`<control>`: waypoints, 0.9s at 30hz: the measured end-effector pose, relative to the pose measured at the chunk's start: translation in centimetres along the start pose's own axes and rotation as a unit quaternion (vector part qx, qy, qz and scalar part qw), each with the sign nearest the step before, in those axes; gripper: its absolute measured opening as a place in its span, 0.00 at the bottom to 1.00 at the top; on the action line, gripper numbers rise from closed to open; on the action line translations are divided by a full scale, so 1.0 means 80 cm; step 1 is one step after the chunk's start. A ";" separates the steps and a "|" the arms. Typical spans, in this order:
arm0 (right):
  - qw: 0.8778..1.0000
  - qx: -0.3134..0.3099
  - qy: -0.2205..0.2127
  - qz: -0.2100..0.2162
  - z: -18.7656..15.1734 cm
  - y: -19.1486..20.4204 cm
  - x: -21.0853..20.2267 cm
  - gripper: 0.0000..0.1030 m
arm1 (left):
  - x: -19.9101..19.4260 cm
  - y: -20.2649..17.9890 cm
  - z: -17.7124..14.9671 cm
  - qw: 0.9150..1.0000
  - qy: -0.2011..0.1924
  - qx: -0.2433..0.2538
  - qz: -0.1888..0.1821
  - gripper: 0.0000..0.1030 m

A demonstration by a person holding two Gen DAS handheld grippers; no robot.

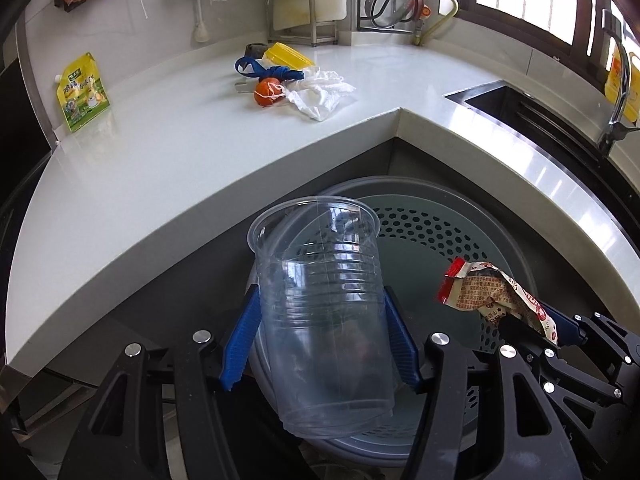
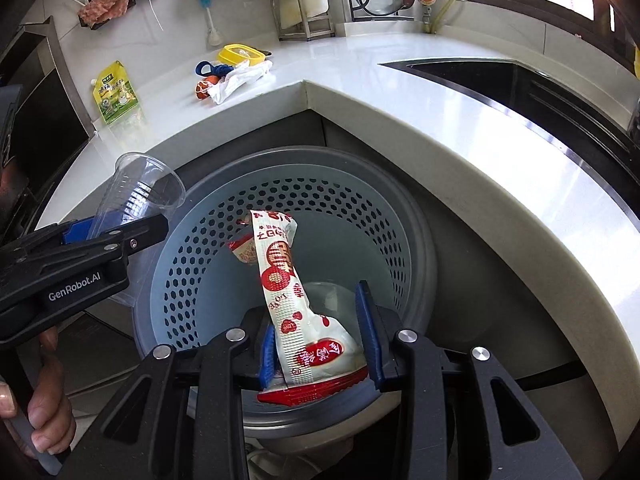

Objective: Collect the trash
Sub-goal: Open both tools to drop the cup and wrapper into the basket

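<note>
My left gripper (image 1: 320, 336) is shut on a clear plastic cup (image 1: 320, 300), held over the rim of a grey perforated trash bin (image 1: 424, 232). My right gripper (image 2: 320, 336) is shut on a red-and-white snack wrapper (image 2: 288, 304), held over the bin's opening (image 2: 224, 240). The wrapper also shows at the right of the left wrist view (image 1: 492, 292), and the cup at the left of the right wrist view (image 2: 140, 188). More trash lies on the white counter (image 1: 180, 140): a crumpled white bag (image 1: 324, 92), an orange ball-like item (image 1: 266, 92), a blue strap (image 1: 256, 68) and a yellow-green pouch (image 1: 82, 92).
The bin stands on the floor in the counter's inner corner. A yellow lidded box (image 1: 286, 56) sits behind the trash pile. A sink (image 1: 520, 108) with a faucet (image 1: 618, 92) is at the right. A rack (image 1: 300, 16) and pot lids stand against the back wall.
</note>
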State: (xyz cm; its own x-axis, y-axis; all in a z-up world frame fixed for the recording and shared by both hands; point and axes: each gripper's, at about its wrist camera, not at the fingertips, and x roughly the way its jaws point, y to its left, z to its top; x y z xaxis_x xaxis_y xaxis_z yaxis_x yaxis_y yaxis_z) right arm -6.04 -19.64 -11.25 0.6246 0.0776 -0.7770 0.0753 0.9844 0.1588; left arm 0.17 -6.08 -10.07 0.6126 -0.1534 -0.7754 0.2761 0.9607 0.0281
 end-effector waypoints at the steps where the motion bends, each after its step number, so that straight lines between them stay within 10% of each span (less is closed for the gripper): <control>1: 1.000 0.000 -0.001 0.000 0.000 0.000 0.000 0.32 | 0.000 0.000 0.000 1.000 0.000 0.000 0.000 0.57; 27: 0.999 0.020 -0.036 -0.002 0.001 -0.013 -0.022 0.60 | -0.015 0.017 -0.002 0.999 -0.030 -0.021 -0.001 0.88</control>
State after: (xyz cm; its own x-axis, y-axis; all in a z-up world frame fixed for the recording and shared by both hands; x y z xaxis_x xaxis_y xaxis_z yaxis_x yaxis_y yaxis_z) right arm -7.15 -20.82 -10.04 0.6791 0.0603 -0.7316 0.1085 0.9774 0.1813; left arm -0.30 -4.59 -9.24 0.6553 -0.1673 -0.7367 0.2460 0.9693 -0.0012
